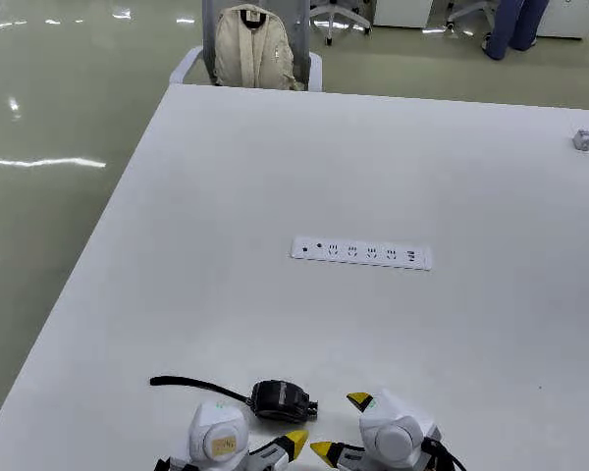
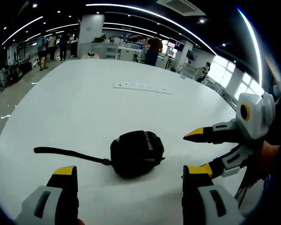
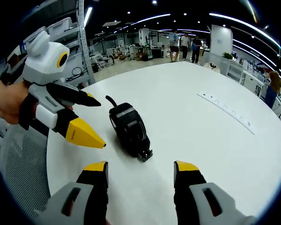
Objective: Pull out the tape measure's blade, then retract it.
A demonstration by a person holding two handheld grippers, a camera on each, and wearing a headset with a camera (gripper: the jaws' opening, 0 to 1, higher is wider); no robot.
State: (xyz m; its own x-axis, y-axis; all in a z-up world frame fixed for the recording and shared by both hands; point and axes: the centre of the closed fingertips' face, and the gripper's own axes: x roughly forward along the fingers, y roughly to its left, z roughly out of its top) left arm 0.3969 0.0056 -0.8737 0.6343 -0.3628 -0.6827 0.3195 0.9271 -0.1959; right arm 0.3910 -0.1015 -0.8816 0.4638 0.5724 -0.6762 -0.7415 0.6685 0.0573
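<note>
A black tape measure (image 1: pixel 283 399) lies on the white table (image 1: pixel 373 167) near its front edge, blade retracted, with its black strap (image 1: pixel 196 385) trailing left. My left gripper (image 1: pixel 287 444) is just in front of it, jaws open, the tape measure (image 2: pixel 136 152) lying ahead between them. My right gripper (image 1: pixel 341 425) comes from the right, also open, its yellow tips a short way from the tape measure (image 3: pixel 129 126). The right gripper (image 2: pixel 196 150) appears in the left gripper view, and the left gripper (image 3: pixel 91 119) in the right gripper view. Neither gripper touches the tape measure.
A white power strip (image 1: pixel 361 252) lies mid-table. A small grey object (image 1: pixel 584 140) sits at the far right. A chair with a beige backpack (image 1: pixel 252 49) stands at the far edge. The table's left edge (image 1: pixel 88 265) drops to the floor. People stand in the background.
</note>
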